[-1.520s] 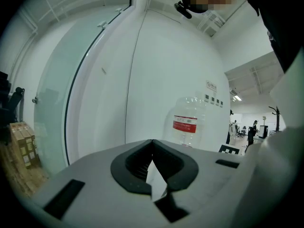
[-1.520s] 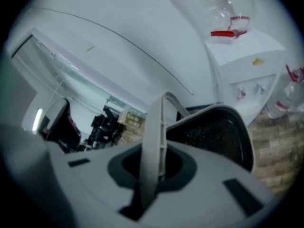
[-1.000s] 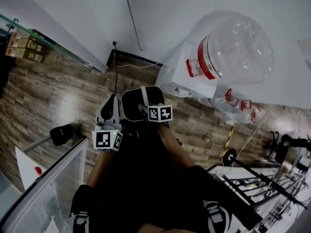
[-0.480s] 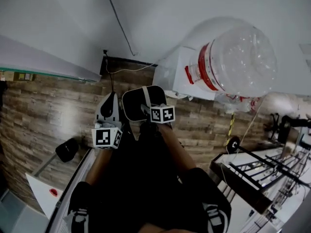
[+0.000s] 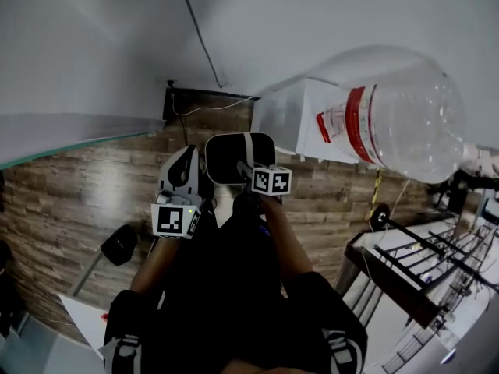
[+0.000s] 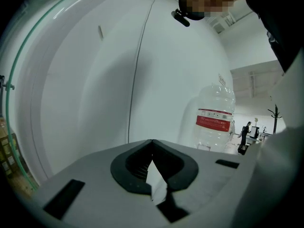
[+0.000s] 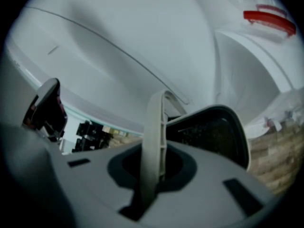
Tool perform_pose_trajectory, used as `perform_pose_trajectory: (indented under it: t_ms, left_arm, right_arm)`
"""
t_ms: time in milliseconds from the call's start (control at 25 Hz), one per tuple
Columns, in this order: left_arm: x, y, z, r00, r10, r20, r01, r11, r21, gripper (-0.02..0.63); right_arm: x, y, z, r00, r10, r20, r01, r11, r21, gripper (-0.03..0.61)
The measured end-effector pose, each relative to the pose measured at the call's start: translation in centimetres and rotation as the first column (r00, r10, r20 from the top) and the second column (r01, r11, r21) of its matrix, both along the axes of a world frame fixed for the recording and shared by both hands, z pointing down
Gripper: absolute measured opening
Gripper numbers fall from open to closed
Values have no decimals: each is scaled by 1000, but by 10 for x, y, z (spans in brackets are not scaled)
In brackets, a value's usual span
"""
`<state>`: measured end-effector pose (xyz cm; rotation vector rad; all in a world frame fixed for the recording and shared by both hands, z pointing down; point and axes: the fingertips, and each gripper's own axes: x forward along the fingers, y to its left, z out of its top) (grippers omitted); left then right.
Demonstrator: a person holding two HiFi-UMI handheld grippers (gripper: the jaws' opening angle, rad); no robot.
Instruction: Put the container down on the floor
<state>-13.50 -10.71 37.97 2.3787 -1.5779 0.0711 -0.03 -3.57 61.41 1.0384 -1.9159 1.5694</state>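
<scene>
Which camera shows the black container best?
Head view: most of the container shows, held by the right gripper. The right gripper view shows only its handle and part; the left gripper view, none.

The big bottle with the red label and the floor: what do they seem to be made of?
The big bottle looks like clear, glossy plastic: see-through, with bright glints. The floor looks like brown wood planks or wood-look laminate, with grain, seams and a soft sheen; I cannot tell which.
</scene>
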Motion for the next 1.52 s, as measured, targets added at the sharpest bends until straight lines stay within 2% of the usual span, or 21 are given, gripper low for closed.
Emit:
perform_pose_trajectory:
  t_ms: [320, 720, 1040, 1520]
  left_arm:
    - [-11, -18, 20, 998, 57, 3, -57, 998, -7, 28]
    - [-20, -39, 54, 998, 62, -29, -63, 998, -16, 28]
    - [-25, -43, 106, 996, 90, -8, -90, 994, -54, 28]
    - [-44, -61, 165, 998, 65, 12, -64, 993, -99, 28]
  right_arm:
    - [-19, -19, 37, 999, 47, -15, -47, 999, -24, 40]
    - [-34, -38, 113, 996, 66, -52, -69, 996, -53, 40]
    - [-40, -44, 180, 994, 74, -76, -79, 995, -66, 40]
    - [-36, -70, 253, 984, 116, -136, -126, 990, -68, 40]
